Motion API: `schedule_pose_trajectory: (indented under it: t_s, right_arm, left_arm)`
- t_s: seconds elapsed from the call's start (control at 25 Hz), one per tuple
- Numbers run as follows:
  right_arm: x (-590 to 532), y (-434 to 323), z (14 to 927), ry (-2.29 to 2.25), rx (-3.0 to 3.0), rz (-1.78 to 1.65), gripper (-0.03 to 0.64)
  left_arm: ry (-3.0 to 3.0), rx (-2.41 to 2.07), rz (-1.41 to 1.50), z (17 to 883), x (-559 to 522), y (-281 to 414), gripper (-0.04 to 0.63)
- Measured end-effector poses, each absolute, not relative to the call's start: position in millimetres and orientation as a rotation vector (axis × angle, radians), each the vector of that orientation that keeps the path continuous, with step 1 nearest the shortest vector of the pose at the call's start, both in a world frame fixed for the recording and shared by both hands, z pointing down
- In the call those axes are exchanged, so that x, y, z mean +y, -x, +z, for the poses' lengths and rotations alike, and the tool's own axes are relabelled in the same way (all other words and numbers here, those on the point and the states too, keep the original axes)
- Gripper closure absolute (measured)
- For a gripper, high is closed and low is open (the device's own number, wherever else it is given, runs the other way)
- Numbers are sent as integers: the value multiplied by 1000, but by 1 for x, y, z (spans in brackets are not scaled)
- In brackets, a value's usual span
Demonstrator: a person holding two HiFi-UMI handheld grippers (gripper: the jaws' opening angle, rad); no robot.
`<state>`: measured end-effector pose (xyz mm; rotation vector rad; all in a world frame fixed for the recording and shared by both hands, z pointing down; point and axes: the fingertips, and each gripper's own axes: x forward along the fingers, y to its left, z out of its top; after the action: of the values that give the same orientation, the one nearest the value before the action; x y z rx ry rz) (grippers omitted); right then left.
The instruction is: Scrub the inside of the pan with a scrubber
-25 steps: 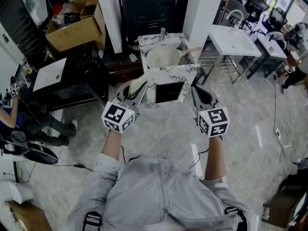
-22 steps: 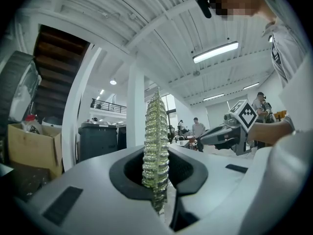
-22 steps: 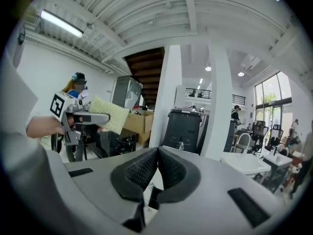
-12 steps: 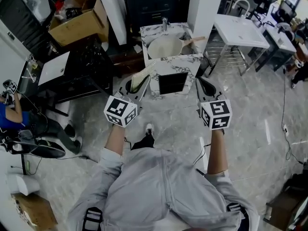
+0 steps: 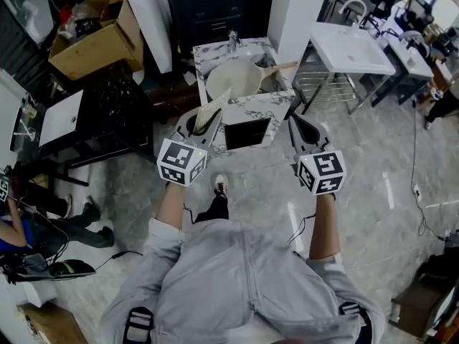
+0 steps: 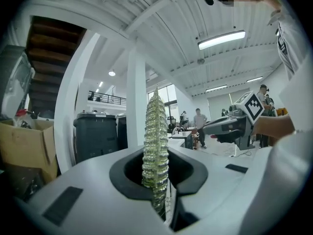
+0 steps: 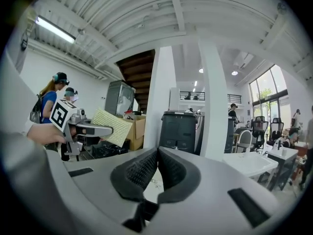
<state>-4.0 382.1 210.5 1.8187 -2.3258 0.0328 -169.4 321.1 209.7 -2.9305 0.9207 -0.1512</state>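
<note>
A pale pan (image 5: 233,80) with a wooden handle sits in the sink of a small marble-topped counter (image 5: 252,112), seen in the head view ahead of me. My left gripper (image 5: 206,120) is shut on a yellow-green scrubber (image 6: 155,146), which stands edge-on between the jaws; from above the scrubber (image 5: 211,113) points toward the counter's near left corner. My right gripper (image 5: 300,130) is shut with nothing in it, held level at the counter's near right side. The right gripper view also shows the left gripper (image 7: 80,129) with the scrubber (image 7: 111,127).
A tap (image 5: 232,43) stands behind the pan. A white table (image 5: 348,49) stands to the right, a cardboard box (image 5: 93,40) and a dark cabinet (image 5: 86,117) to the left. White pillars (image 5: 292,13) rise behind the counter. A person (image 5: 29,228) sits at the far left.
I have stepped closer to the counter, which now sits nearer both grippers. The left gripper still holds the scrubber and the right stays shut and empty.
</note>
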Motion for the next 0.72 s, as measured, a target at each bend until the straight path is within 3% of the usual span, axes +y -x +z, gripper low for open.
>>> schedule_pose_trajectory:
  t_s: [0.72]
  right_arm:
    - [153,-15,211,-1810,-2328,65,583]
  left_arm:
    - [3049,839,-91,217,76,135,526]
